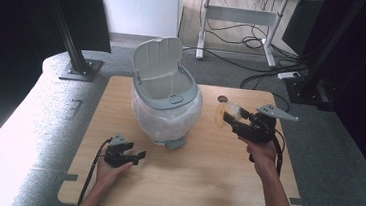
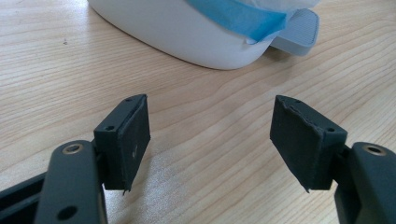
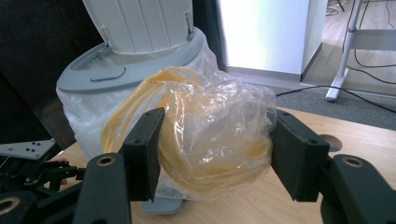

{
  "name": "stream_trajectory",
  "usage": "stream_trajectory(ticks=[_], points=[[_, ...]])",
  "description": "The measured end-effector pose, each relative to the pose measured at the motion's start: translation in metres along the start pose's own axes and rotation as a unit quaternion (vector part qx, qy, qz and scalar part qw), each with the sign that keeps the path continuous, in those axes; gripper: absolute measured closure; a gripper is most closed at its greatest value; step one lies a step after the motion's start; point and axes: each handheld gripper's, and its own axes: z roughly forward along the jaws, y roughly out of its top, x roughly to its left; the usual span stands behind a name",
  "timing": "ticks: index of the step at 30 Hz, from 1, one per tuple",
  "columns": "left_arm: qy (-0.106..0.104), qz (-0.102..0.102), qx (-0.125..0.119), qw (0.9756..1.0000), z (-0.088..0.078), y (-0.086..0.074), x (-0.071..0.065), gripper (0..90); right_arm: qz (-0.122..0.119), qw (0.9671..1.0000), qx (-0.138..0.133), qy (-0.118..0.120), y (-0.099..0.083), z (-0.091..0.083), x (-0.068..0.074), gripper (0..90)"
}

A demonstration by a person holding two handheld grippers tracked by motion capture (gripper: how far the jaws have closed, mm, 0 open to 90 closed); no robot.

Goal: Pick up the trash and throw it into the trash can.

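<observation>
Crumpled yellowish plastic bag (image 3: 212, 140) clamped by R gripper (image 3: 215, 154) fingers, raised beside open bin (image 1: 167, 99); L gripper (image 2: 210, 140) fingers apart on bench (image 1: 204, 180).

Bin (image 1: 166, 101) standing at the middle of the tabletop (image 1: 204, 180), lid up at its far side. Left gripper (image 1: 133, 156) low on the tabletop, before and left of the bin. Right gripper (image 1: 227, 118) raised to the bin's right, crumpled plastic bag (image 3: 210, 140) between its fingers (image 3: 142, 149).

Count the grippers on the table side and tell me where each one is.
2. The left gripper rests low on the table, in front of the bin. The right gripper is raised right of the bin, clamping a crumpled plastic bag.
</observation>
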Motion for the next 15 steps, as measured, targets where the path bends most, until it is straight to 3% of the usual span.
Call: stream_trajectory(ticks=[15], points=[[-0.002,-0.004,-0.002,1.0,-0.001,0.0,0.002,28.6,-0.014,0.9998,0.002,0.011,0.022,0.018,0.013,40.6]])
